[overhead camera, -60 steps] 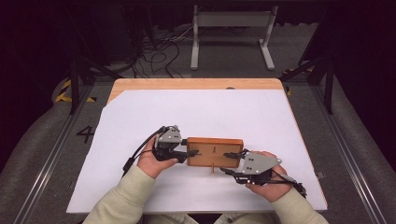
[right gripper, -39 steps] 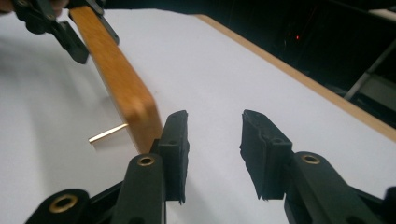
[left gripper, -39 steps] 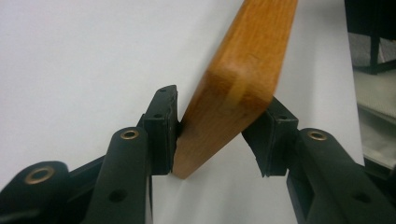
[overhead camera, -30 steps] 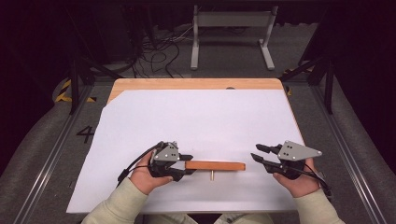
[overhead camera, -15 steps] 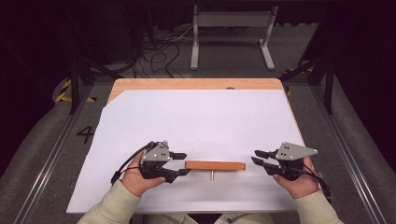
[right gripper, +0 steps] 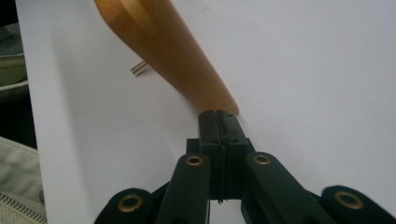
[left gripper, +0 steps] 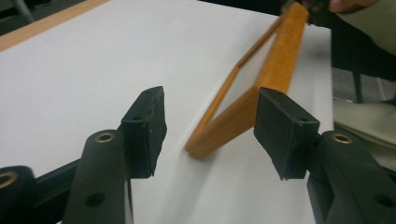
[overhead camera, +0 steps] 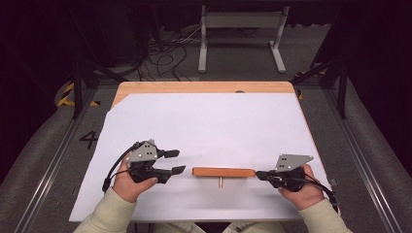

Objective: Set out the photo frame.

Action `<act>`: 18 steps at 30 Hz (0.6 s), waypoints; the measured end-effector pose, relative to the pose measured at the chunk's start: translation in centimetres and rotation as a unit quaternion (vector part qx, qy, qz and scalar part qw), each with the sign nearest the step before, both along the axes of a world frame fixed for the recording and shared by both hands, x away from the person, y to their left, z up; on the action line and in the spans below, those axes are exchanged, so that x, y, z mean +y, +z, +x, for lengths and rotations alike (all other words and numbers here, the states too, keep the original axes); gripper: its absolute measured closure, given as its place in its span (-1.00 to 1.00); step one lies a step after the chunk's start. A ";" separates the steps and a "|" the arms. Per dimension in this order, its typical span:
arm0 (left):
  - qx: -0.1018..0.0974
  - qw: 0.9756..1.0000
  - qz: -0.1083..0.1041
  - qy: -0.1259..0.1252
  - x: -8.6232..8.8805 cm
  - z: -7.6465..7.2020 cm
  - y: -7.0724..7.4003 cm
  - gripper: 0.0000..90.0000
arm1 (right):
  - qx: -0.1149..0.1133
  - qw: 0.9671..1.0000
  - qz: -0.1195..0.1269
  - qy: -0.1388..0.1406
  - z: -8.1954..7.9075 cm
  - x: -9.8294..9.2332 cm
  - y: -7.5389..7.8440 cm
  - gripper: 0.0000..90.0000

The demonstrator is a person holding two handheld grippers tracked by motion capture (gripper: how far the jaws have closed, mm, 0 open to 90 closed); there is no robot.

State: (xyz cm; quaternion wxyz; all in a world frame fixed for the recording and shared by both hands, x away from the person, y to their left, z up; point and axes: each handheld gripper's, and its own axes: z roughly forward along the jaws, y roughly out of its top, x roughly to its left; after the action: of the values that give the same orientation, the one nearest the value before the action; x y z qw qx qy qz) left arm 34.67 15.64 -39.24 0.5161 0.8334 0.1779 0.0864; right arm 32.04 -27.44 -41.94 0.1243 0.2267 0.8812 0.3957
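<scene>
L gripper (overhead camera: 177,161) now off the wooden frame (overhead camera: 223,172), jaws just opening wide w/ nothing between, frame upright on the white sheet (overhead camera: 209,126), R gripper (overhead camera: 259,174) pinched closed, tips at its end — looks nearly done.

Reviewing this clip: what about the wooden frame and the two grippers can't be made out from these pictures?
- Wooden frame: in the high view it stands on edge, so its face and any picture in it are hidden.
- Brass pin: its root is hidden behind the frame in the right gripper view; what it does is unclear.
- Right gripper: jaws shut at the frame's end; whether they touch the wood cannot be told.
- Left gripper: the frame's far end is blurred.
</scene>
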 end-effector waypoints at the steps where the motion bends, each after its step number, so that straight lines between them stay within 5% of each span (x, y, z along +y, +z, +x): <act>1: 0.001 1.000 -0.001 0.011 0.1 0.1 -0.1 -0.02 | 0.002 1.000 -0.002 0.002 0.0 0.1 -0.1 1.00; 9: 0.003 0.999 -0.003 0.049 0.2 0.6 -0.6 -0.04 | 0.028 0.999 -0.018 0.022 0.1 1.3 -1.2 1.00; 18: 0.006 0.997 0.008 0.071 0.4 1.0 -1.4 -0.05 | 0.033 0.999 -0.013 0.026 0.6 2.3 -1.9 1.00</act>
State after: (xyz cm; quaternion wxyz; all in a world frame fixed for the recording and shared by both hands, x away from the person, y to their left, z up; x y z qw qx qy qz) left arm 35.65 16.09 -40.61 0.5009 0.8234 0.2387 0.1191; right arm 32.66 -25.17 -43.83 0.0877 0.2147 0.8954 0.3801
